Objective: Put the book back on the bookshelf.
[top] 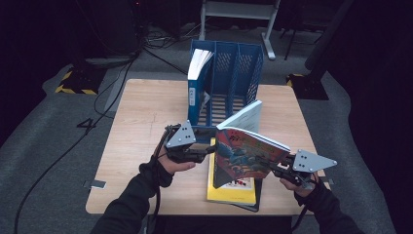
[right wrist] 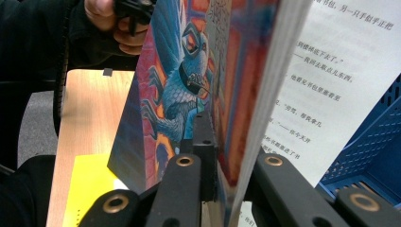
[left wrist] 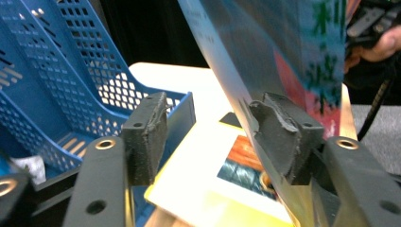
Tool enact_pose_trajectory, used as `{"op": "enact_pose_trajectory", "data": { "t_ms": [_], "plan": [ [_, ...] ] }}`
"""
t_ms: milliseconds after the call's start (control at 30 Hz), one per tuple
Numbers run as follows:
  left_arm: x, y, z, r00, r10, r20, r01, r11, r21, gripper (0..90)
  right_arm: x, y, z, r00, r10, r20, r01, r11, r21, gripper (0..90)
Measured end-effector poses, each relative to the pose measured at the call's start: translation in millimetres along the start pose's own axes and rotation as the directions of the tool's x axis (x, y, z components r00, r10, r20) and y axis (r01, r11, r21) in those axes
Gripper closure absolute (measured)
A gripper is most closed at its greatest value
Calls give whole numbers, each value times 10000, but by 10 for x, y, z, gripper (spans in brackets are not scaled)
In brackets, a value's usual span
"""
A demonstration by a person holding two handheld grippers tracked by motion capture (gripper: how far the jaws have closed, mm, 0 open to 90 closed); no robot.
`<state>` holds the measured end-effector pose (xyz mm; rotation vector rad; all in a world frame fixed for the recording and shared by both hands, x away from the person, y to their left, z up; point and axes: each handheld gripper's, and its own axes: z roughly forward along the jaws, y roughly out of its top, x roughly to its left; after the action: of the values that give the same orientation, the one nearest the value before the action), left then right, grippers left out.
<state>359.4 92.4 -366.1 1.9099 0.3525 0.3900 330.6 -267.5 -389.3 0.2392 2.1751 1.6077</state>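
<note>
Above wooden table (top: 146, 112): glossy paperback (top: 246, 153), perforated plastic rack (top: 234, 73).

High view above the near edge of the pale wooden worktop (top: 146, 107) facing forward and down, both gripper views close along their jaws, all sharing the raised colourful-covered book (top: 246, 156) (left wrist: 302, 52) (right wrist: 189, 85).

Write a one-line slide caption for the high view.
Right gripper holds a colourful book upright over a yellow book; left gripper open beside it.
</note>
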Motion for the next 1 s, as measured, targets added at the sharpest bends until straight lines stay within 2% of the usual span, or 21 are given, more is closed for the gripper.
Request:
{"op": "enact_pose_trajectory", "data": {
  "t_ms": [100, 200, 267, 333, 467, 533, 633, 767, 933, 1000],
  "plan": [
    [-67, -60, -29, 9999, 11, -106, -8, 9997, 255, 399, 14, -2, -10, 10000, 0, -17, 0, 10000, -12, 845],
    [-110, -123, -38, 10000, 18, -23, -17, 9979, 641, 385, 18, -3, -18, 10000, -12, -16, 12, 10000, 6, 845],
    [-137, -175, -55, 9999, -18, 161, 4, 9963, 864, 368, 21, -6, -20, 10000, -16, -12, 16, 10000, -7, 845],
    [-177, -231, -69, 9977, -238, 632, 177, 9954, 946, 350, 24, -9, -22, 10000, 4, -61, -4, 10000, -48, 845],
    [-297, -279, 2, 9932, -247, 1137, 123, 9940, 1084, 330, 35, -7, -24, 10000, -42, -48, 42, 10000, -37, 845],
    [-334, -287, 71, 9899, -279, 1389, 139, 9948, 1013, 341, 40, -9, -26, 10000, -10, -48, 10, 10000, -48, 845],
    [-381, -304, 188, 9837, -259, 1781, 97, 9958, 911, 402, 51, -9, -35, 10000, -25, -57, 25, 10000, -32, 845],
    [-396, -311, 344, 9801, -525, 1916, 378, 9961, 796, 431, 77, -7, -50, 9999, -153, -54, 153, 9999, -33, 843],
    [-359, -240, 453, 9778, -797, 1937, 778, 9968, 176, 535, 93, -11, -86, 9997, -208, -86, 208, 9998, 28, 827],
    [-362, -188, 468, 9782, -677, 1961, 714, 9974, -115, 556, 95, -18, -104, 9998, -205, -14, 205, 9998, 81, 808]
  ]
}}
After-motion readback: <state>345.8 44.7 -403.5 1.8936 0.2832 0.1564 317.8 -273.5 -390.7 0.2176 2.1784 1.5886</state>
